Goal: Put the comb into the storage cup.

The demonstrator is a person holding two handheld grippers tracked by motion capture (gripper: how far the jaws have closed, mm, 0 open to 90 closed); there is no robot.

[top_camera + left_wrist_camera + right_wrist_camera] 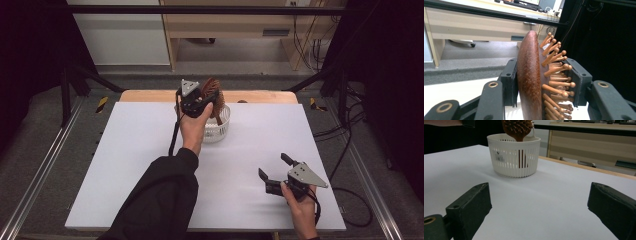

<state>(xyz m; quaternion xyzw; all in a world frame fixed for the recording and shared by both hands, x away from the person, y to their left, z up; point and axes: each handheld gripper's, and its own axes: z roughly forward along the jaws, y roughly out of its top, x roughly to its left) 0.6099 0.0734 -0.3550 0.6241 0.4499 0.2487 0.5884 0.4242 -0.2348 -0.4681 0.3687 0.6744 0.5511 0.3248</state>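
Note:
A brown wooden hairbrush (211,86) stands upright, its handle down inside a white slatted basket (220,131) at the far middle of the white table top (150,175). My left gripper (210,97) is shut on the brush head above the rim. In the left gripper view one pad lies on the smooth back of the hairbrush (530,75) and the other presses on the bristles. My right gripper (272,165) rests near the front right, open with nothing between its jaws. The right gripper view looks between them (539,202) at the basket (514,157) and the hairbrush (517,128).
A wooden table edge (260,96) runs behind the white top. Black frame posts (65,95) stand at both far corners, and cables (350,150) trail over the floor on the right. Wooden furniture (225,25) stands beyond the table.

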